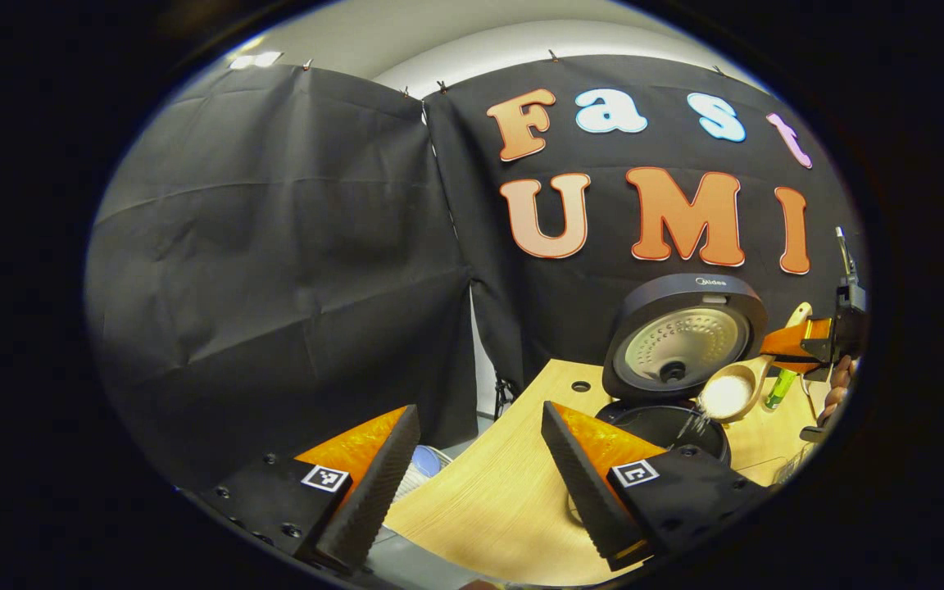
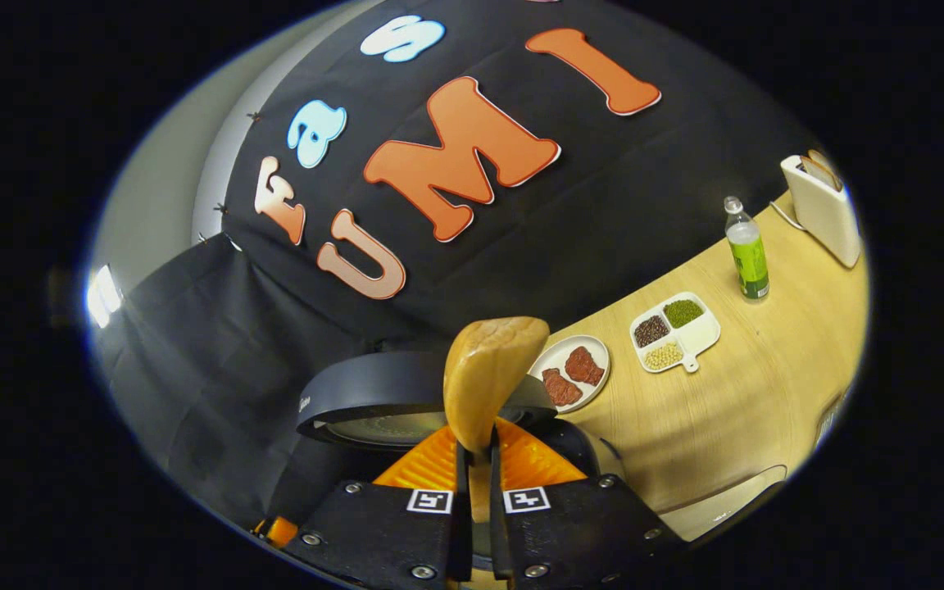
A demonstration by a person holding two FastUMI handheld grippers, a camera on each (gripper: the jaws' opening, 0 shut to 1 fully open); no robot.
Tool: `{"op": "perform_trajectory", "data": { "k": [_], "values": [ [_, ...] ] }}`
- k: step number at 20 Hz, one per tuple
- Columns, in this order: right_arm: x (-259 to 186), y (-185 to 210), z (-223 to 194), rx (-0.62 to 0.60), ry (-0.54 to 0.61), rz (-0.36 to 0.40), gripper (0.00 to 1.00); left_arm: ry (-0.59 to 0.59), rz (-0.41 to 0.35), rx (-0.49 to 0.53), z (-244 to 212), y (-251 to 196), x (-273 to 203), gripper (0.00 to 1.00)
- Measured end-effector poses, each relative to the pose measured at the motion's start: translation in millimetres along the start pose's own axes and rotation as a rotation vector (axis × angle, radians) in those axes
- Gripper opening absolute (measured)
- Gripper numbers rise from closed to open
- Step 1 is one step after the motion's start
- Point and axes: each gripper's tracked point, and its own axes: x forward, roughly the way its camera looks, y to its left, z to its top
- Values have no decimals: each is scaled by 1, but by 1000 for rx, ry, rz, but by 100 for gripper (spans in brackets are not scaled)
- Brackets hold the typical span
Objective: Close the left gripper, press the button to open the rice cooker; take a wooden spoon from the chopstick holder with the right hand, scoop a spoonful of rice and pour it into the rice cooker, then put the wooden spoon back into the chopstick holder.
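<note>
Your left tool (image 1: 472,483) hangs over the near edge of the desk (image 1: 488,492) with its fingers spread wide and nothing between them. Ahead of it the rice cooker (image 1: 669,426) stands with its lid (image 1: 683,336) raised upright. Your right tool (image 2: 474,483) is clamped on the handle of the wooden spoon (image 2: 488,377). In the left gripper view the spoon (image 1: 730,393) is tilted just above the cooker's pot, its bowl full of rice (image 1: 724,395), and what looks like a few grains falling from its edge. Beyond the cooker on the desk sit a plate of meat (image 2: 572,373), a divided tray of beans (image 2: 675,331), a green-labelled bottle (image 2: 746,254) and a white toaster (image 2: 824,209).
</note>
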Motion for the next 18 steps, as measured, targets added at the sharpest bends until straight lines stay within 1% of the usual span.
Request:
{"op": "perform_trajectory", "data": {
  "k": [5,6,7,12,13,18],
  "values": [
    [2,9,5,-127,-45,-11,8,-1,16,1,1,5,-5,100],
    [3,10,6,-155,-59,-18,8,-2,19,0,1,6,-6,94],
    [3,11,4,-182,-66,-19,8,-2,22,-1,1,6,-6,100],
    [5,17,0,-304,-90,-17,8,-3,33,7,1,9,-11,100],
    [5,19,-1,-325,-88,-15,8,-6,36,9,1,10,-11,94],
    [10,27,-9,-473,-102,-9,8,-37,36,18,5,11,-16,94]
  ]
}}
